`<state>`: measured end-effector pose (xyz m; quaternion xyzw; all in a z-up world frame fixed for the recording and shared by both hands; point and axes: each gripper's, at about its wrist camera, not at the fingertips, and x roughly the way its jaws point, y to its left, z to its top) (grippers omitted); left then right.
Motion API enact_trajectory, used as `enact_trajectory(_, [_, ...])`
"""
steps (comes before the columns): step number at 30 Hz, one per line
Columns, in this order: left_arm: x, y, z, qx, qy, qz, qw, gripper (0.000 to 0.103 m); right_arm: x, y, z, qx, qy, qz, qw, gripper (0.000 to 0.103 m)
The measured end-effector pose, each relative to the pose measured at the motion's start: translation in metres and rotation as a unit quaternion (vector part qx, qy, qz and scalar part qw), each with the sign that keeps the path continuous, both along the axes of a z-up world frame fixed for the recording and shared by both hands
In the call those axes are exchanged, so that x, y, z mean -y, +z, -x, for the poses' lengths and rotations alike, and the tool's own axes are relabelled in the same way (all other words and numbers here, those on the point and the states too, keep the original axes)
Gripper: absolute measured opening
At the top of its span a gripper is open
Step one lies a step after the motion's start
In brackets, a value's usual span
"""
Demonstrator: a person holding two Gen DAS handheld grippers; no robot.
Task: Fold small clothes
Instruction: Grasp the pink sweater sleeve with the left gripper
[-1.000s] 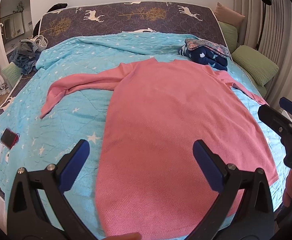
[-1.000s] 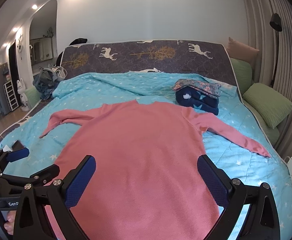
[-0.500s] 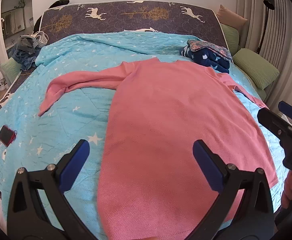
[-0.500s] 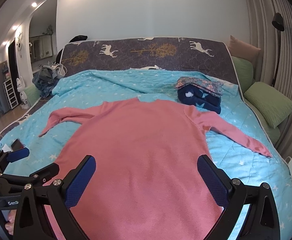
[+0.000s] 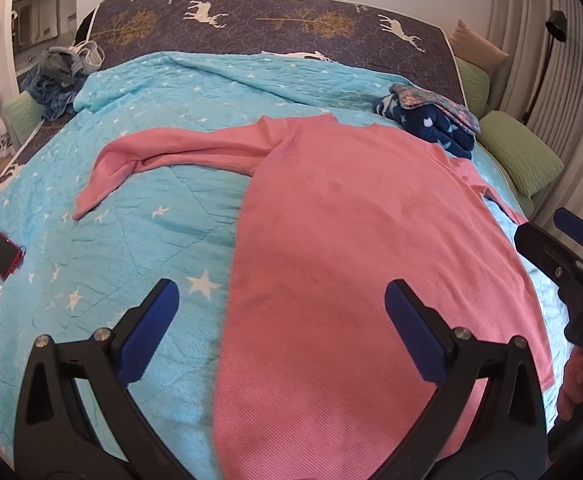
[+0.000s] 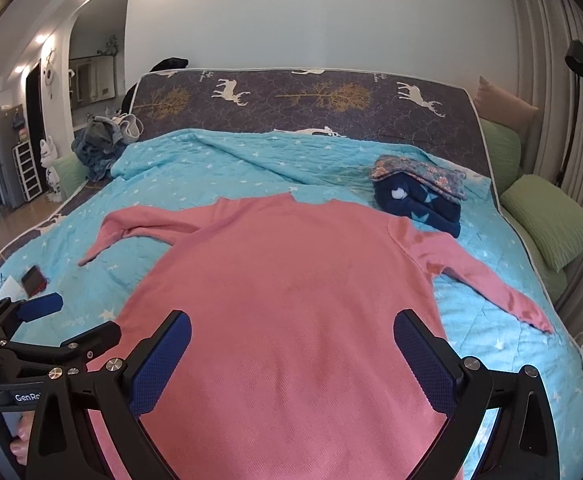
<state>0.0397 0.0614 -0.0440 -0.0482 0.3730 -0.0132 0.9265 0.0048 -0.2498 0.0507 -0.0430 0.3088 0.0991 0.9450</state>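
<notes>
While nothing is yet gripped, the pink top [image 5: 355, 248] is seen spread flat across the middle of the turquoise quilt [image 5: 139, 240], its hem at the bottom of both frames and its neckline toward the centre top. One sleeve [image 5: 179, 156] trails to the left of the left-wrist frame with its cuff bent downward; the other sleeve [image 6: 487, 276] runs off toward the lower right of the right-wrist frame. The left gripper [image 5: 287, 336] is held with its fingers spread wide at the lower centre, straddling the garment's left edge, and the right gripper [image 6: 291, 364] is likewise held wide apart over the lower body of the top; neither is closed on cloth.

Several failures can be judged likely. If a side edge is pinched too deep, the quilt beneath could be caught together with the knit and dragged up. The bent left cuff could be trapped in a fold and leave a lump. An uneven lift by the two grippers would skew the fold line. The folded stack [image 6: 419, 196] lies just beside the right shoulder and could be disturbed when that sleeve is swung in.
</notes>
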Motion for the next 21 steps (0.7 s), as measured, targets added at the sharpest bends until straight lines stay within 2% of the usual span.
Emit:
enact_trajectory(8, [-0.035,-0.005,-0.032,-0.021,0.012,0.033,0.9992,0.102,-0.021,0.017,-0.036,0.003,0.026,-0.005,1.000,0.103])
enact_trajectory(13, [-0.107,-0.015,-0.078,-0.034,0.092,0.031,0.9947,0.102,-0.048,0.030,-0.076,0.008,0.071,-0.009,0.997,0.103])
enact_trajectory(15, [-0.144,-0.027,-0.096,-0.053,0.129,0.049,0.9891,0.102,-0.066,0.030,-0.095,-0.003,0.099,-0.017,0.995,0.103])
enact_trajectory(16, [-0.162,-0.034,-0.103,-0.065,0.142,0.070,0.9852,0.102,-0.080,0.026,-0.106,-0.016,0.123,-0.018,0.992,0.102])
enact_trajectory(17, [-0.177,-0.041,-0.110,-0.074,0.150,0.098,0.9810,0.102,-0.092,0.022,-0.114,-0.024,0.146,-0.015,0.989,0.098])
enact_trajectory(19, [-0.204,-0.058,-0.121,-0.099,0.170,0.156,0.9679,0.100,-0.123,0.007,-0.130,-0.042,0.186,0.006,0.982,0.081])
enact_trajectory(21, [-0.221,-0.072,-0.128,-0.109,0.176,0.215,0.9545,0.097,-0.155,-0.013,-0.143,-0.067,0.218,0.034,0.973,0.055])
